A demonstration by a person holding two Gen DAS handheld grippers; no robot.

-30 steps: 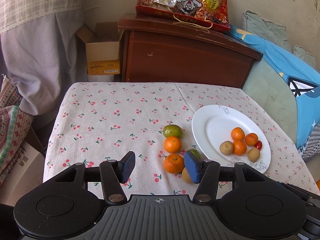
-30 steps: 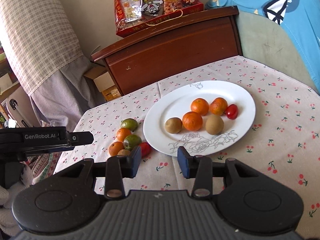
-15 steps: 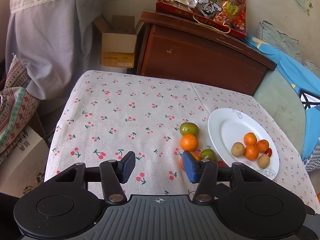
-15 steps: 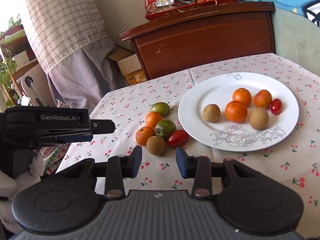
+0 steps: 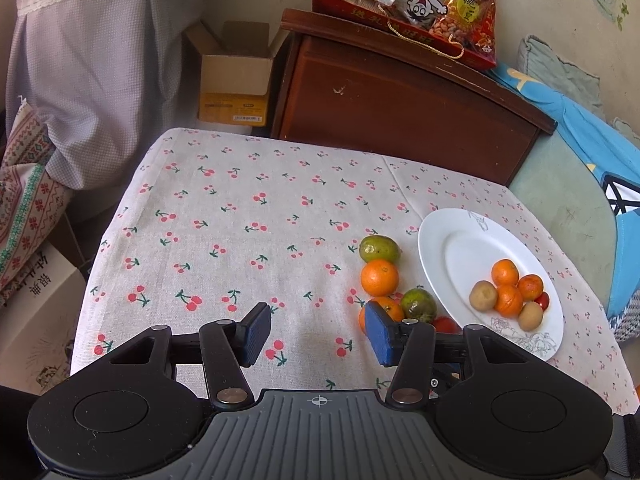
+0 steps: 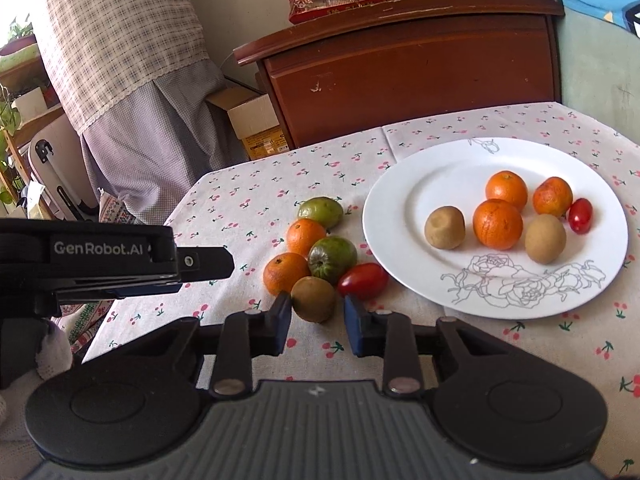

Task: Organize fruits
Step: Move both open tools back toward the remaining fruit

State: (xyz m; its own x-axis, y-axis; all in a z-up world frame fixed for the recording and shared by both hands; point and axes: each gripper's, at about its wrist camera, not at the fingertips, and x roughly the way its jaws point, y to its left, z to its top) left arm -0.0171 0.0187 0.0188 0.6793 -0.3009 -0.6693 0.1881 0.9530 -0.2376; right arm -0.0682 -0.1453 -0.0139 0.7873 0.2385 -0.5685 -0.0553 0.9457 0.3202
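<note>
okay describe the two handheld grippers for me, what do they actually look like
Both are matte black plastic with a ribbed grey centre panel, two round side discs and silver pivot screws. The left gripper has dark blue rectangular pads; the right gripper has the same. White GenRobot.AI lettering marks the left one's side. No cables show; a white glove appears beneath it.

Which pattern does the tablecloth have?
Small red cherries on the pale tablecloth; left wrist view shows it best.

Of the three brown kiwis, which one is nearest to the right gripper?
The kiwi on the tablecloth, lying just ahead of the open right gripper, in line with the gap between its fingers. The other two kiwis lie on the white plate, farther away.
</note>
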